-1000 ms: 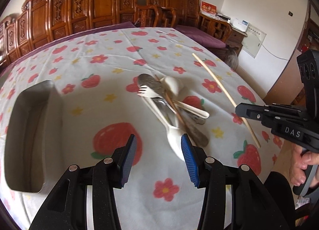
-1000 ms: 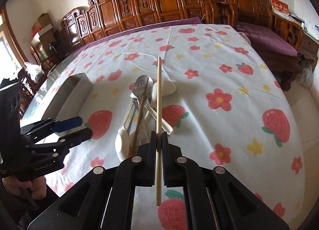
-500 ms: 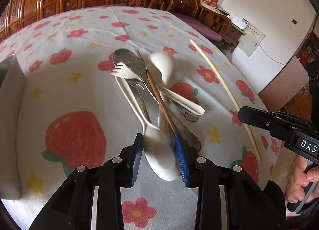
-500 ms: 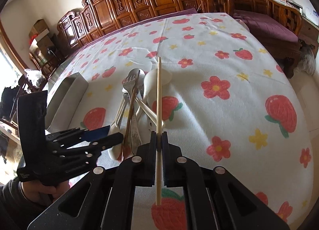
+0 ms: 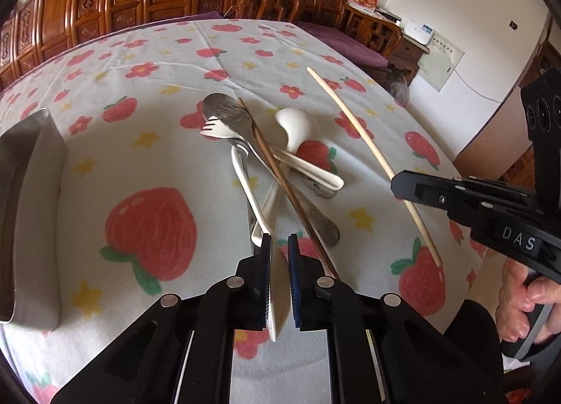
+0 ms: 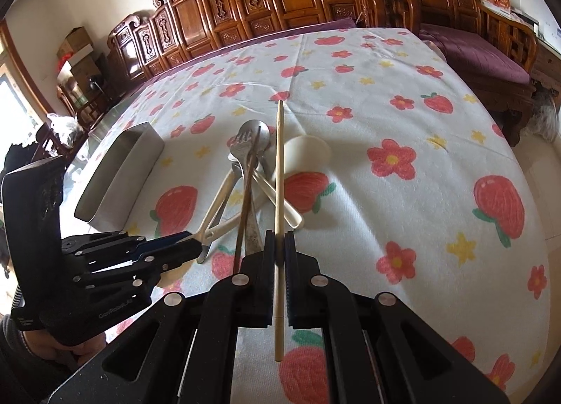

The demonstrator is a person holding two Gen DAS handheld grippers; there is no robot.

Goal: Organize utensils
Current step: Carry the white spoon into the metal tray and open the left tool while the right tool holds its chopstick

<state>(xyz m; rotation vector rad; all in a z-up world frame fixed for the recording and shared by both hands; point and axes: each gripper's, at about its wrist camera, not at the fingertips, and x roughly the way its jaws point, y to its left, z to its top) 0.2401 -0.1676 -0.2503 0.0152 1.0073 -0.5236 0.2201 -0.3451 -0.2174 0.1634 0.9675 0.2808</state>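
Matt printed cloth tablecloth (image 5: 147, 95), shiny metal tray (image 5: 21, 193), pale wooden chopstick (image 6: 279, 172), glossy white plastic spoon (image 5: 298, 123)

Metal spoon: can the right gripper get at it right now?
Probably not. The right gripper is shut on the pale chopstick, so its jaws are full, and a dark chopstick lies across the metal spoon.

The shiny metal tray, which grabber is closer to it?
Left. The left gripper, clamped on a white spoon, sits just beside the metal tray. The right gripper, holding the light chopstick, is beyond the utensil pile.
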